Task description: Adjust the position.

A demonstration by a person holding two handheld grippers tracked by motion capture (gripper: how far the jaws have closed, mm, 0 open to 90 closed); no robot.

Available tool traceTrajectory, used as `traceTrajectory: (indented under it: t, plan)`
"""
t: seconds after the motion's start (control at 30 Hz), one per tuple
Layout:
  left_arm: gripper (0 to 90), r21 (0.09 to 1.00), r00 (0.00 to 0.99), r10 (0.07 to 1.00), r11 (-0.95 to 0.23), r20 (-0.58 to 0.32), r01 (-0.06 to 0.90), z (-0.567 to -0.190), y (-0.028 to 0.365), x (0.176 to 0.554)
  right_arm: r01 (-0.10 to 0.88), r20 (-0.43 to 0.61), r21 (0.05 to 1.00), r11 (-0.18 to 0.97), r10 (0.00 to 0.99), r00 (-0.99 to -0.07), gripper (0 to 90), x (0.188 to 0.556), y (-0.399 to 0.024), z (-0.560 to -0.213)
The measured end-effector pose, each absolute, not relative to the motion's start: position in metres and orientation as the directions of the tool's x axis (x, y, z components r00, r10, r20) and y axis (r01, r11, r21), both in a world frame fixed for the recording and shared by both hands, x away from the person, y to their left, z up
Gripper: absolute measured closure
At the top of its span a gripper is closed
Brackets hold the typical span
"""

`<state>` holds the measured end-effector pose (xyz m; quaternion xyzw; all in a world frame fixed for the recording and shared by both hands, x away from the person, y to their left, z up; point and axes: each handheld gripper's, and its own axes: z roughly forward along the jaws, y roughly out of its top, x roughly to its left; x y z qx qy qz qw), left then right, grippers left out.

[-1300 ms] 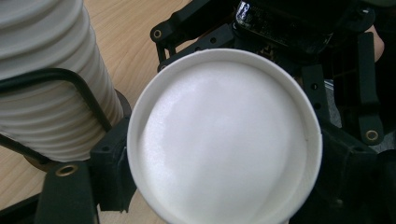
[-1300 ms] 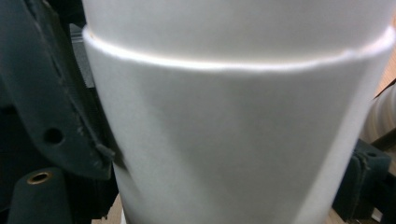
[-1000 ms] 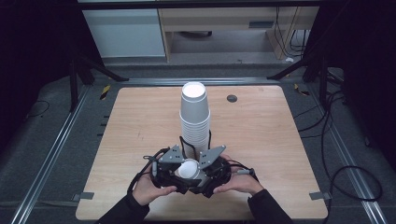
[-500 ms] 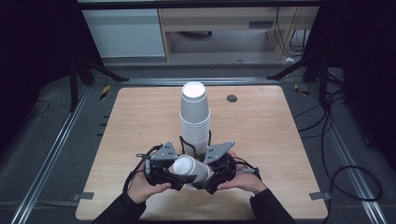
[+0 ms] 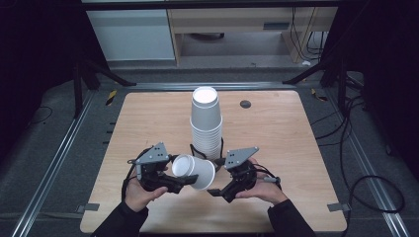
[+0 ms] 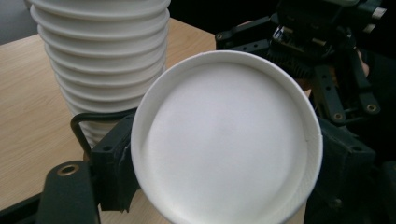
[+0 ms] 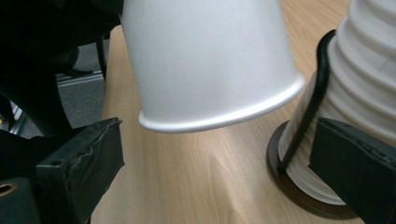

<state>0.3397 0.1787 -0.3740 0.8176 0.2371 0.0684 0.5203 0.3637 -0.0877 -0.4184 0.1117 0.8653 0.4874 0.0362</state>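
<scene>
Left gripper [image 5: 180, 183] is clamped on a single paper cup [image 5: 193, 172], one jaw on each side of its narrow end. In the left gripper view the cup's flat bottom [image 6: 224, 140] faces the camera between the two black jaws. A second ago both grippers sat tight together just in front of the stack of cups [image 5: 206, 123], with the cup upright between them and one round end turned up to the high camera. Since then the hands have drawn apart and lifted a little, and the cup has tipped over onto its side. It is now held off the desk [image 5: 148, 123], just in front of the foot of the stack and slightly to the left of it, its mouth turned toward the right gripper [image 5: 220, 190]. That gripper has let go and sits just in front and to the right of the stack. In the right gripper view its jaws stand wide apart, with the cup's rolled rim [image 7: 210, 60] above and between them but touching neither. The black wire holder [image 7: 322, 84] around the stack shows close beside one jaw. I judge that the cup is now free of the stack and carried by the left gripper alone. The right gripper is free to steady the stack or to take the cup by its rim.
</scene>
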Motion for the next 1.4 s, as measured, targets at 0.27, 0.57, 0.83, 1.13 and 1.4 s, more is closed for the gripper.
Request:
traceTrajectory:
  t: [0.27, 0.57, 0.83, 1.13, 1.4]
  plan:
    - [20.8, 0.889, 0.902, 0.399, -0.335, -0.166, 0.312, -0.381, 0.169, 0.339, 0.156, 0.063, 0.853, 0.498, 0.198, -0.978, 3.0, 0.362, -0.082, -0.422]
    - [20.8, 0.898, 0.92, 0.356, -0.333, -0.163, 0.288, -0.383, 0.163, 0.337, 0.16, 0.082, 0.849, 0.503, 0.174, -0.981, 3.2, 0.363, -0.078, -0.427]
    - [21.1, 0.898, 0.928, 0.341, -0.348, -0.149, 0.271, -0.384, 0.161, 0.336, 0.153, 0.09, 0.849, 0.506, 0.147, -0.985, 6.0, 0.363, -0.075, -0.432]
    - [21.2, 0.895, 0.928, 0.339, -0.349, -0.157, 0.279, -0.387, 0.162, 0.338, 0.165, 0.097, 0.842, 0.514, 0.157, -0.983, 8.4, 0.364, -0.076, -0.433]
    - [21.3, 0.894, 0.928, 0.336, -0.35, -0.159, 0.28, -0.388, 0.162, 0.339, 0.165, 0.095, 0.839, 0.518, 0.159, -0.983, 9.4, 0.364, -0.076, -0.433]
